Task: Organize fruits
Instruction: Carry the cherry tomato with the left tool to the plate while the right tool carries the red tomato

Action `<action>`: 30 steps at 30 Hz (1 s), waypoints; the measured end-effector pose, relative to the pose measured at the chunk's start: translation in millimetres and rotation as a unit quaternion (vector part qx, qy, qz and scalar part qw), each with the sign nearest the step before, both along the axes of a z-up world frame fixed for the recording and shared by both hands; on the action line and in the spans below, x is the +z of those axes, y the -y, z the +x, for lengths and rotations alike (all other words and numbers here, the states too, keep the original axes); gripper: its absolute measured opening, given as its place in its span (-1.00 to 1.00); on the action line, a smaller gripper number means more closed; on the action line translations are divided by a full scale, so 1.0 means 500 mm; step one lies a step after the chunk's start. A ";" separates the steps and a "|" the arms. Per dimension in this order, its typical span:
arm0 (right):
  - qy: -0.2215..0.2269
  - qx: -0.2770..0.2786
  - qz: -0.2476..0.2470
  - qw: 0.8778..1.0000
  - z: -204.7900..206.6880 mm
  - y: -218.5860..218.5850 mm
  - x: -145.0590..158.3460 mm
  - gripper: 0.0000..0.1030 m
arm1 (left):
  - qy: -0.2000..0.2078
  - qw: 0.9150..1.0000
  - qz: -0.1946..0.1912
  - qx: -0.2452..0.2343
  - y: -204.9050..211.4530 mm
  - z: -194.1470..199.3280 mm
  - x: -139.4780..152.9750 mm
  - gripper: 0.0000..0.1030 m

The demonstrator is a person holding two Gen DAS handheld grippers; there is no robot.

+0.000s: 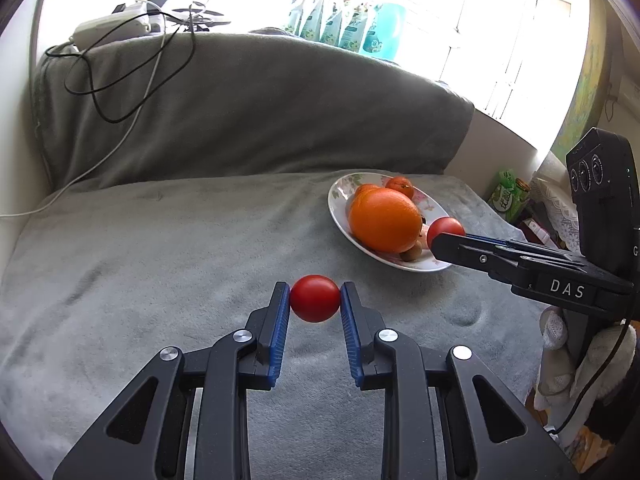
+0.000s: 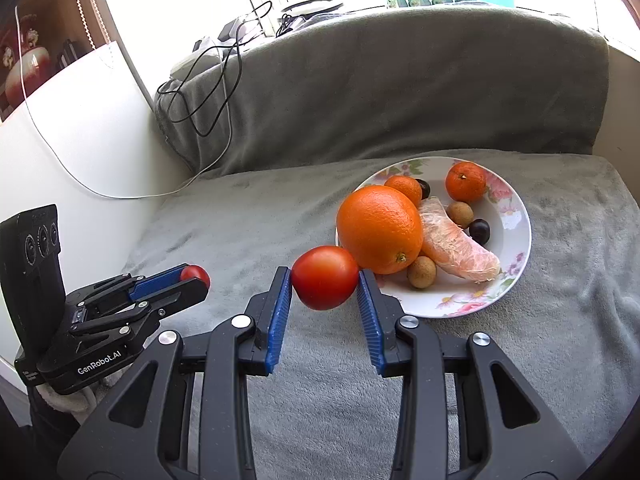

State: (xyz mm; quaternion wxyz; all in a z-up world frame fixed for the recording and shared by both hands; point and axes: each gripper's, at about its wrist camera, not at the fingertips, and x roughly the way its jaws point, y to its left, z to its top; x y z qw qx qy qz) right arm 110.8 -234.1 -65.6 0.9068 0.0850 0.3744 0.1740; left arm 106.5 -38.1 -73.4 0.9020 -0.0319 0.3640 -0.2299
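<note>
My left gripper (image 1: pixel 315 298) is shut on a small red tomato (image 1: pixel 315 298), held above the grey blanket; it also shows at the left of the right wrist view (image 2: pixel 195 276). My right gripper (image 2: pixel 325 278) is shut on a larger red tomato (image 2: pixel 325 278), just left of the floral plate (image 2: pixel 516 236); it shows in the left wrist view (image 1: pixel 444 234) by the plate rim (image 1: pixel 340 208). The plate holds a big orange (image 2: pixel 380 228), two mandarins (image 2: pixel 465 181), a peeled pomelo segment (image 2: pixel 456 248), longans and dark plums.
A grey blanket (image 1: pixel 160 260) covers the seat and the backrest (image 1: pixel 260 112). Black and white cables (image 1: pixel 100 92) hang over the backrest's left end. A white wall panel (image 2: pixel 80 140) is at the left. Green packets (image 1: pixel 508 196) and clutter sit past the seat's right edge.
</note>
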 end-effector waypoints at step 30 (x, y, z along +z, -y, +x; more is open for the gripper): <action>-0.008 -0.054 -0.016 0.998 0.082 0.154 -0.032 -0.31 | 0.025 0.997 -0.002 -0.074 0.219 0.160 0.047 -0.53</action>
